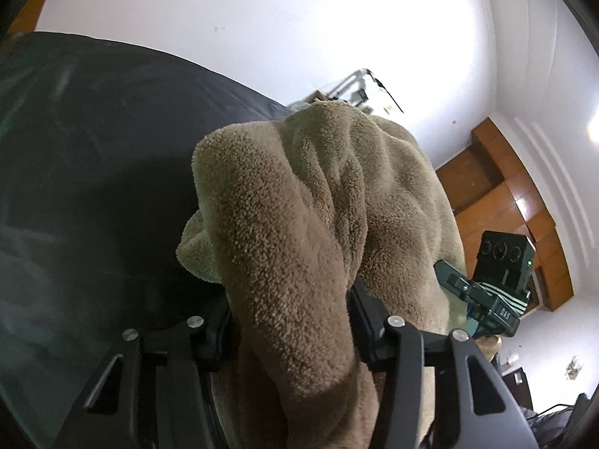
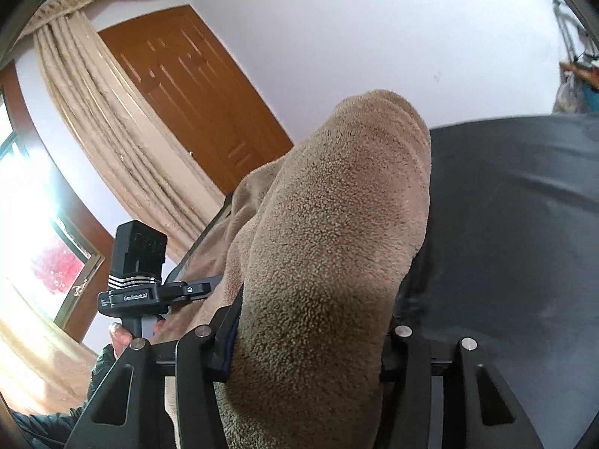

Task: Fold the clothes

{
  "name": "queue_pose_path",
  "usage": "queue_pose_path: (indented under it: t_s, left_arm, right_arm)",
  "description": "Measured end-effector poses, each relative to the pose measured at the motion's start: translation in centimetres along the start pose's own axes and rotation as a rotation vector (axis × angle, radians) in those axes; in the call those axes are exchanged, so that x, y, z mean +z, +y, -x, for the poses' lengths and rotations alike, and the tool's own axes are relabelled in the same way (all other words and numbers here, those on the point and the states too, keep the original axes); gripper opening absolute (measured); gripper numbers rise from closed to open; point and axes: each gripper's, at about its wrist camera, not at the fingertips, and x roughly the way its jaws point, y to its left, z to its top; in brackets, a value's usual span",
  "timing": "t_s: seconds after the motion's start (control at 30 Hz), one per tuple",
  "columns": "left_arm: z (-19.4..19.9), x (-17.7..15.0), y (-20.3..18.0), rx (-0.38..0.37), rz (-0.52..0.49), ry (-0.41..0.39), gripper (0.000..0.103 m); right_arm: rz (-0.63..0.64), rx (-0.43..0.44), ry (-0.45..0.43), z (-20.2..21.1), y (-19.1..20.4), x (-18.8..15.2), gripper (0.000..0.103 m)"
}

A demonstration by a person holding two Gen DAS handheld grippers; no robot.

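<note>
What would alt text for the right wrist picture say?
A gripper clamps a thick fold of fuzzy brown cloth above a dark sheet. At left, a hand holds a second gripper by a curtain and wooden door.

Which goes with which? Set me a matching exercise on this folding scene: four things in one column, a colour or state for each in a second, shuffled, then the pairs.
Column one:
1. fleece garment
2. bed cover
3. door
4. curtain

Column two:
A. orange-brown wood
B. dark grey, spread flat
C. beige, hanging in pleats
D. tan, bunched up between the fingers of the left gripper and the right gripper

Pairs: 1-D, 2-B, 3-A, 4-C
</note>
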Motion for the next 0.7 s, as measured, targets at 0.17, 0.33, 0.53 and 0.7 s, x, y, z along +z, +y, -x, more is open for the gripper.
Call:
queue_pose_path:
  t_s: [0.17,0.33,0.53,0.7]
  left_arm:
    - [-4.2,0.5,-7.0,0.045,-0.097,0.072,0.056]
    - [-10.0,1.6,-13.2,0.02,-0.147,0.132,0.056]
    - [-18.3,2.2,-20.2,-0.019,-0.194,0.212,0.056]
    - [-26.0,3.1,-26.3,-0.04,-0.233,0.278,0.056]
  right_arm:
    - [-0.003,-0.062,-0.074,5.7,-0.8,-1.3,0.053]
    - [-0.044,-0.125,-0.149,12.1,-4.1,-3.0,0.053]
    - [-0.109,-0.219,-0.229,22.0,-11.4,-4.2,0.053]
    - [-0.176,-0.29,-0.289,28.1,-16.5,-5.2,0.053]
